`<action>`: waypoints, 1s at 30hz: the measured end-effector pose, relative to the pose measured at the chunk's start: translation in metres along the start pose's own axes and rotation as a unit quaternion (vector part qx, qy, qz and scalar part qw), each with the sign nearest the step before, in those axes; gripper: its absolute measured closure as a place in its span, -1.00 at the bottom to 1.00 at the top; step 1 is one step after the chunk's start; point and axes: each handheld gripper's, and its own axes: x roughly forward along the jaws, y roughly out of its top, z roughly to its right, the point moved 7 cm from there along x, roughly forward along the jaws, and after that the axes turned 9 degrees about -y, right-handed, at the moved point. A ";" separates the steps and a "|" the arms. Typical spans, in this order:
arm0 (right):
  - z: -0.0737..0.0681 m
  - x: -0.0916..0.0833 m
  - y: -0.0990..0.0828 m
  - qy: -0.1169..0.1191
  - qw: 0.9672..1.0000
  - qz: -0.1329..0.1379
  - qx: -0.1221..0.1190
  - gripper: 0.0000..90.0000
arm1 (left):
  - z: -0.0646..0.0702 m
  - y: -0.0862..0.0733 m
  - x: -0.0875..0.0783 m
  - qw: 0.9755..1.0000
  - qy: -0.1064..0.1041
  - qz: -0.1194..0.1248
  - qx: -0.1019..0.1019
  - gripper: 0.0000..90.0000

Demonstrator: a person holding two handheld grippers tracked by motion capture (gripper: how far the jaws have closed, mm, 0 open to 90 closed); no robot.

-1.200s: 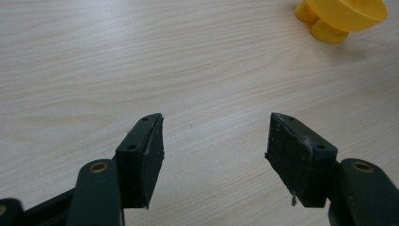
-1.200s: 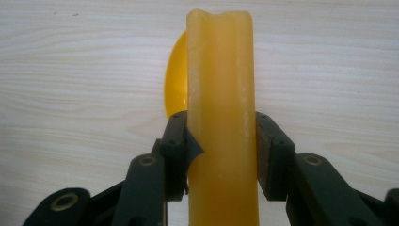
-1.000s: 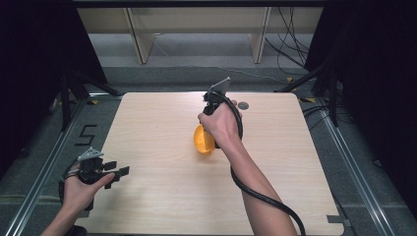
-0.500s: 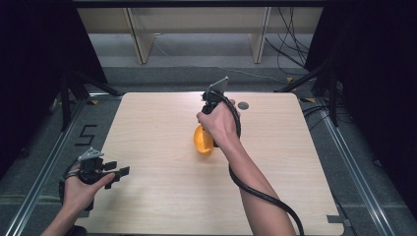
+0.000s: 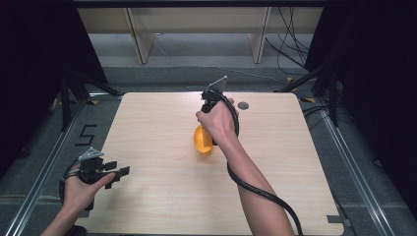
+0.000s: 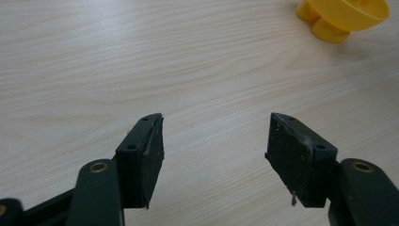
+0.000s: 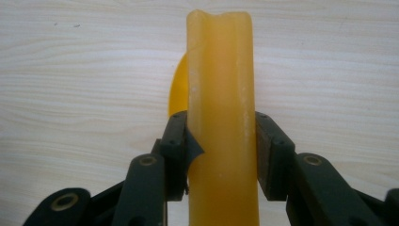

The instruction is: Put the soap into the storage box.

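Right tool (image 7: 221, 155) clenched on a yellow object (image 7: 221, 108) above the tabletop (image 5: 162, 196), left tool (image 6: 216, 155) released and idle; next move, probably careful placement.

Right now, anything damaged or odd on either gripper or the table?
One thing: the black rubber pad on one jaw of the right gripper is peeling, a corner flap curling loose where it presses the yellow plastic piece. The light wooden table shows no spill.
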 end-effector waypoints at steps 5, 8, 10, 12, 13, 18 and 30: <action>-0.001 0.003 0.002 0.000 1.000 0.001 -0.001 0.38 | 0.000 0.000 0.000 1.000 0.000 -0.002 -0.001 -0.20; -0.001 0.005 0.003 0.000 1.000 0.001 0.002 0.38 | 0.000 0.000 0.000 1.000 -0.001 -0.003 -0.002 -0.20; -0.001 0.006 0.004 0.001 1.000 0.001 0.001 0.38 | 0.000 0.000 0.000 1.000 -0.001 -0.003 -0.001 -0.20; 0.000 0.008 0.006 -0.003 1.000 0.006 -0.010 0.38 | 0.000 0.000 0.000 1.000 -0.001 -0.003 -0.001 -0.20; -0.001 0.008 0.006 -0.004 1.000 0.004 -0.003 0.38 | 0.000 0.000 0.000 1.000 -0.002 -0.003 -0.001 -0.20; -0.002 0.010 0.006 -0.002 1.000 -0.001 0.003 0.38 | 0.000 0.000 0.000 1.000 -0.002 0.002 -0.005 -0.20; -0.003 0.021 0.008 -0.003 1.000 -0.002 0.009 0.38 | 0.000 0.000 0.000 1.000 -0.001 0.000 -0.002 -0.20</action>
